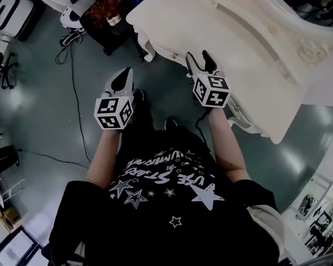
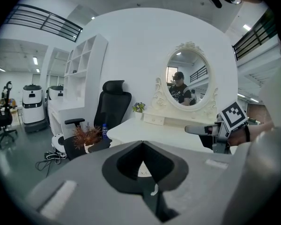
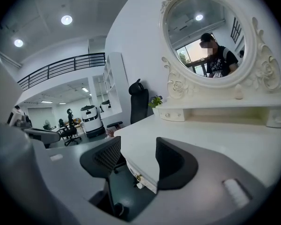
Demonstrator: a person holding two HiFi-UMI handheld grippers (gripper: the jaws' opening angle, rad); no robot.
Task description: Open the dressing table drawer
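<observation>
A: Since the right gripper (image 3: 136, 149) is the one at the furniture, what's its claw doing?

B: Jaws wide apart, nothing between the pads but air. In its own view they straddle the front edge of the dressing table (image 3: 210, 144), one pad over the top, the other out over the floor. No contact that I can see.

A: And the drawer (image 3: 150, 182)?

B: Just below and ahead of the claw, under the tabletop lip. Front looks flush w/ the frame, so shut, as far as I can judge. Its small knob (image 3: 139, 185) shows low in the gap between the jaws, apart from both.

A: So progress?

B: Approx. nil on the opening itself: no grip, no pull. Left to do: drop the claw to the knob, close on it, draw back toward the body.

A: Left gripper (image 2: 142, 146)?

B: Jaws together, empty, held off to the side over the floor (image 1: 39, 93), clear of the table. Beyond: oval mirror (image 3: 201, 36) at the back, black chair (image 2: 113, 102) by the far corner.
</observation>
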